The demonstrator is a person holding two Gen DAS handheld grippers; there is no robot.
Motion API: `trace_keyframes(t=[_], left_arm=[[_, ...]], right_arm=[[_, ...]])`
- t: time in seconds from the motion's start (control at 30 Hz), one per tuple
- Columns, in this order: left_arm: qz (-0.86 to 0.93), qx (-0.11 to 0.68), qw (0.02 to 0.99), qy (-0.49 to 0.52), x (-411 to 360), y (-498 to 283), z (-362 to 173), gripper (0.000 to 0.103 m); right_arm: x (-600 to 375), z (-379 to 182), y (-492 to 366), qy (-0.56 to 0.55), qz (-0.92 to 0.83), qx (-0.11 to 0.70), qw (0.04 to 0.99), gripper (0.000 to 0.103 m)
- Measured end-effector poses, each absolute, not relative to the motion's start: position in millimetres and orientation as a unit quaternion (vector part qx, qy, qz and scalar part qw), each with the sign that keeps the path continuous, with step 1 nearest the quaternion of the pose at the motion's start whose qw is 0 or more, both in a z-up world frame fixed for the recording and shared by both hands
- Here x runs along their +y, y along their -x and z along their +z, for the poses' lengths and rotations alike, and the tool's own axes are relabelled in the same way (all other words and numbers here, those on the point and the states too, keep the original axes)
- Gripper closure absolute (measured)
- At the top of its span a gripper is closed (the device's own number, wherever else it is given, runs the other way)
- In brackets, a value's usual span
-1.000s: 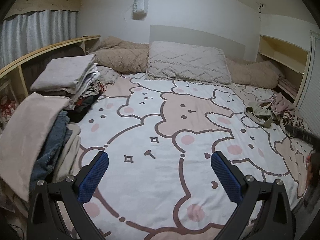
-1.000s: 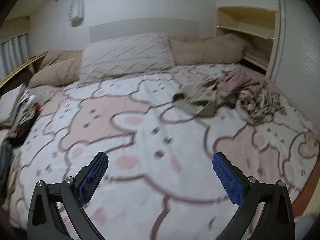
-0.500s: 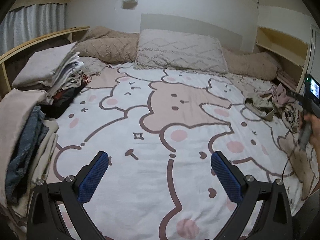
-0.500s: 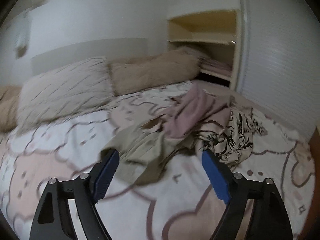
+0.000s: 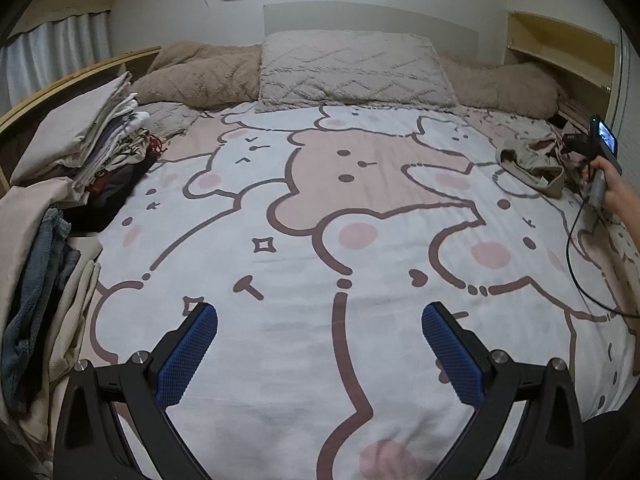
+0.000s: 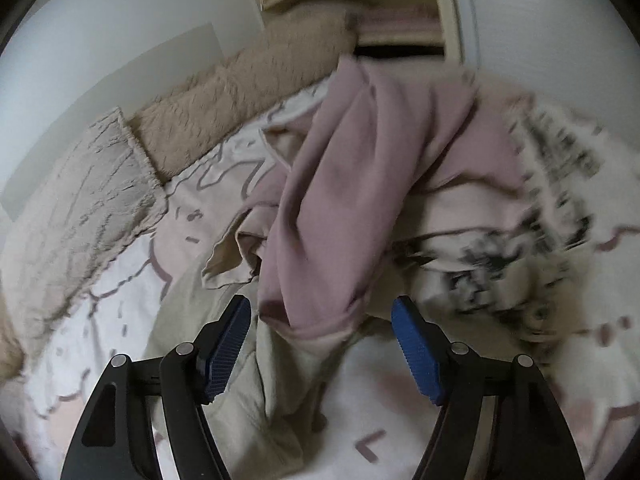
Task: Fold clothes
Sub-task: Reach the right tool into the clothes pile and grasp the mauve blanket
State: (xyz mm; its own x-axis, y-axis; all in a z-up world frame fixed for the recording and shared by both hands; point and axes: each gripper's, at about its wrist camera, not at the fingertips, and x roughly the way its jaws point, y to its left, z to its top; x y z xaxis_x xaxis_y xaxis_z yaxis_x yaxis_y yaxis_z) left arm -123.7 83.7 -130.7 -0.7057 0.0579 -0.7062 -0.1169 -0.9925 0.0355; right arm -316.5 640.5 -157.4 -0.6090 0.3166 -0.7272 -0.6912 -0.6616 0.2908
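A heap of unfolded clothes lies at the bed's far right: a mauve garment (image 6: 360,184), a beige garment (image 6: 248,392) and a black-and-white patterned one (image 6: 532,248). My right gripper (image 6: 322,316) is open just above the heap, its blue pads on either side of the mauve garment's lower end, not touching. In the left wrist view the beige garment (image 5: 528,164) shows far right, with the right gripper's body (image 5: 600,152) in a hand over it. My left gripper (image 5: 320,324) is open and empty over the bear-print sheet (image 5: 320,208).
Stacks of folded clothes (image 5: 92,140) line the bed's left edge, with more folded cloth (image 5: 40,272) nearer. A pillow (image 5: 352,68) and a beige quilt (image 5: 200,72) lie at the head. Shelves (image 5: 560,52) stand at the right. A cable (image 5: 580,272) trails over the sheet.
My right gripper swung right and closed in on the unfolded heap until the mauve garment sits between its pads. My left gripper drifted slightly and stays open.
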Motion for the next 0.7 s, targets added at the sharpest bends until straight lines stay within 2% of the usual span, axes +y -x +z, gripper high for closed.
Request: trace_keyframes(t=[0.07,0.1,0.33,0.5,0.7], left_arm=[[0.923,0.037,0.048,0.381,84,125,-130,0.0],[0.923,0.034,0.05,0.38,84,124,-129,0.0],[0.93,0.015,0.06,0.363,78,111,-112,0.0],[0.939,0.001,0.062,0.337,66,93,-88,0.0],[0.956,-0.033,0.064,0.286,36,64,-47,0.0]], right_arm=[[646,-158,314,0.327,0.848,0.305,0.285,0.088],[649,-157,312,0.327,0.845,0.317,0.279,0.094],[633,-76,298,0.275,0.882,0.315,0.218,0.097],[597,42,268,0.185,0.916,0.331,0.129,0.097],[498,195,212,0.097,0.954,0.283,-0.01,0.097]])
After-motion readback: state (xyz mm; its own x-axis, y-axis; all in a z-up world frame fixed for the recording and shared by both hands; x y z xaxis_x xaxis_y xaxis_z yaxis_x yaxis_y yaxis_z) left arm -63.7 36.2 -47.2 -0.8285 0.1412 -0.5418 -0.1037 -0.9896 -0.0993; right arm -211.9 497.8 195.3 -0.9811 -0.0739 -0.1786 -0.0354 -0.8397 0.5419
